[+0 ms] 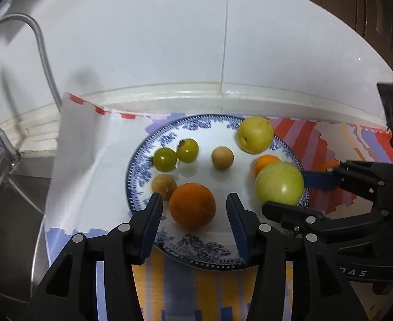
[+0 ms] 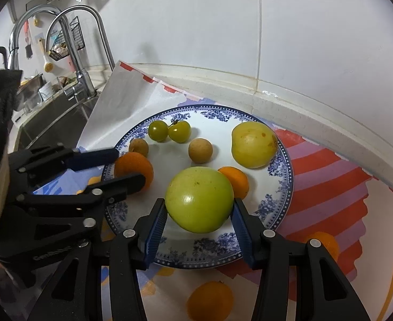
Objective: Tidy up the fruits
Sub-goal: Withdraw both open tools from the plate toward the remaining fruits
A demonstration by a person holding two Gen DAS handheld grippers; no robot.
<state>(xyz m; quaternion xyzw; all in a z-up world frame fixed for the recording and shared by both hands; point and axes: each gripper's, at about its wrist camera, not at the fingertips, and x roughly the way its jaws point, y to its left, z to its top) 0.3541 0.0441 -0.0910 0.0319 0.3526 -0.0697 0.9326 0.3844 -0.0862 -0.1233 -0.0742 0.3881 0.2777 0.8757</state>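
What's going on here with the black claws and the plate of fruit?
A person is sorting fruit with a two-finger gripper in each hand. The right gripper has its fingers on either side of a large green fruit; whether they are pressing on it is not clear. The left gripper is open around the big orange, not gripping it. Both fruits are at the blue-patterned plate, which also holds two small green tomatoes, two brown longans, a yellow fruit and a small orange.

Curved chrome tap point(image 2: 81, 53) w/ steel sink point(image 2: 49, 123) far left of hand-held gripper. White tiled wall point(image 2: 196, 26) ahead. Multicoloured printed paper mat point(image 2: 330, 176) covers bench below. Black wire rack point(image 2: 68, 40) on far wall.
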